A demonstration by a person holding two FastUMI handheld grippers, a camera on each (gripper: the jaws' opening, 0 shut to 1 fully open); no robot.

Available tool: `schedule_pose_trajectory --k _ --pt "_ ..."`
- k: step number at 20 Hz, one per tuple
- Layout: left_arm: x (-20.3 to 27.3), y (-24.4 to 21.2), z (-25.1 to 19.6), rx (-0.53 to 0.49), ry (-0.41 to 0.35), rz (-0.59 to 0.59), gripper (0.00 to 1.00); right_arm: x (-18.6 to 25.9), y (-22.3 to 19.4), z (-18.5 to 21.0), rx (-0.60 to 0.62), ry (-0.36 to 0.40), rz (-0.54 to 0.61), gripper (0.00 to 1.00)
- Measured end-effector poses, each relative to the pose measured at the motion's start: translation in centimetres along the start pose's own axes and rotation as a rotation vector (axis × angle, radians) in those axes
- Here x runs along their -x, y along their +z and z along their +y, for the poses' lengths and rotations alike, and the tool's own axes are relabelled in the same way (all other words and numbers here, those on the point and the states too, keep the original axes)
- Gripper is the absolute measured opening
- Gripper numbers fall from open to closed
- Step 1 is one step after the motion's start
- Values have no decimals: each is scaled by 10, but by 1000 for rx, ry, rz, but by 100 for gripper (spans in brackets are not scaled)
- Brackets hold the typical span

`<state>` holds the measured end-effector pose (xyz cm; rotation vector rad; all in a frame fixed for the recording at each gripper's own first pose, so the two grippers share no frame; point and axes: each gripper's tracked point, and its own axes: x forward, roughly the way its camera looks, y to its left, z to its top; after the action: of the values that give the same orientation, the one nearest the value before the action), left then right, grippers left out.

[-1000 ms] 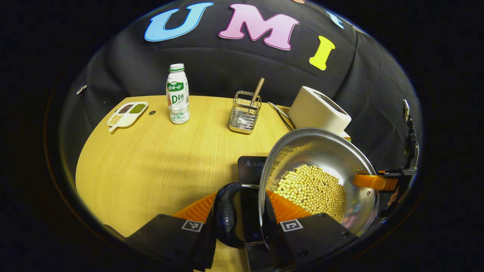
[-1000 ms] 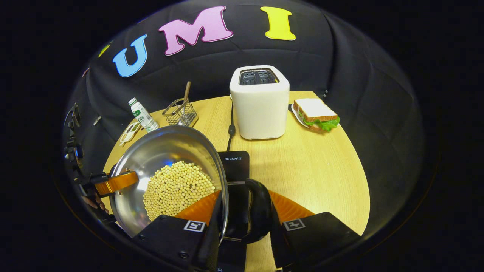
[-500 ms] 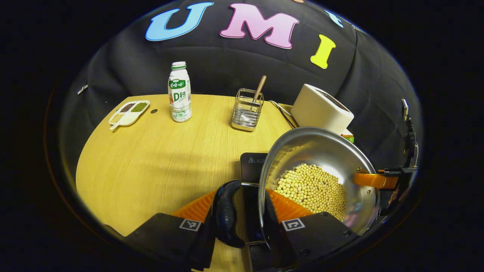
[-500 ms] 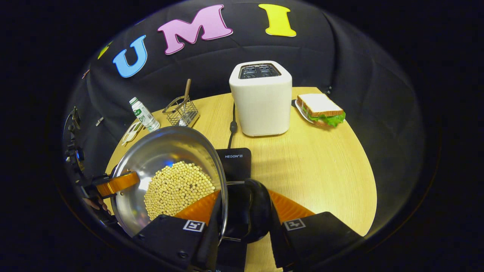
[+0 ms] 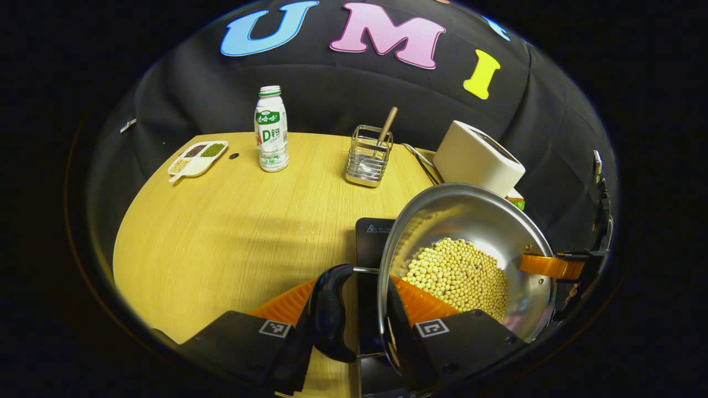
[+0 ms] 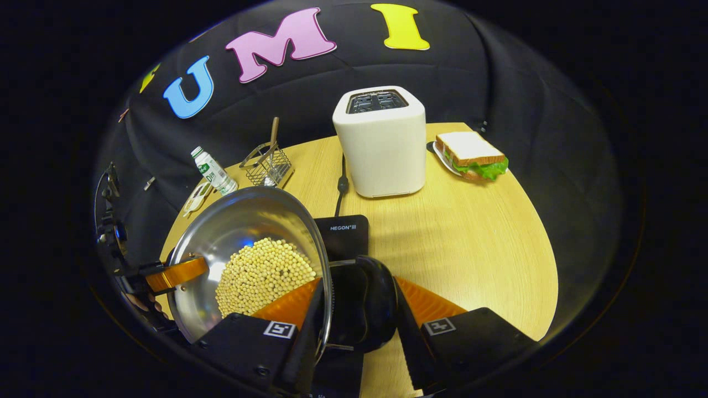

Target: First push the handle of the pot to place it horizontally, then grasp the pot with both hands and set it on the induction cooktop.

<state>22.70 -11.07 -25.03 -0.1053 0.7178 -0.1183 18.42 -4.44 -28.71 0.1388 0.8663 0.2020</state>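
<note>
A round wooden worktop [image 6: 470, 243] fills the booth, and above its near edge a steel pot [image 5: 470, 221] of pale beans [image 5: 459, 273] hangs between 2 tools, 1 at each side handle. The pot's rim overlaps the black cooktop [image 6: 343, 235], which lies flat on the worktop in front of the white toaster [image 6: 381, 143]; whether the base has touched the glass cannot be told from either view. By that reading the handle push is done and the 2-handed carry is in its last stretch, leaving only the lowering and the release.

In the left gripper view the left tool [image 5: 357, 318] is closed on the pot's near side, 1 finger inside the rim and 1 against the black side handle [image 5: 329, 312]. In the right gripper view the right tool [image 6: 354, 318] grips the opposite side the same way, clamped across rim and black handle [image 6: 370, 309].

Smaller things stand well apart from the work: a sandwich [image 6: 470, 157] on its plate beside the toaster, a wire holder [image 5: 368, 163] with a wooden-handled utensil, a drink bottle [image 5: 271, 135], and a small divided dish [image 5: 196, 157] of beans at the far edge.
</note>
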Motion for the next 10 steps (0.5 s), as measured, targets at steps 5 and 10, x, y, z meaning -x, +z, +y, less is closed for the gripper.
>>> schedule_pose_trajectory --k 5,10 --pt "20 8 -9 -106 31 -37 99 29 10 -14 -44 -41 -75 99" --pt "81 40 -21 -155 31 -205 96 87 29 -18 -39 -104 -224 99"
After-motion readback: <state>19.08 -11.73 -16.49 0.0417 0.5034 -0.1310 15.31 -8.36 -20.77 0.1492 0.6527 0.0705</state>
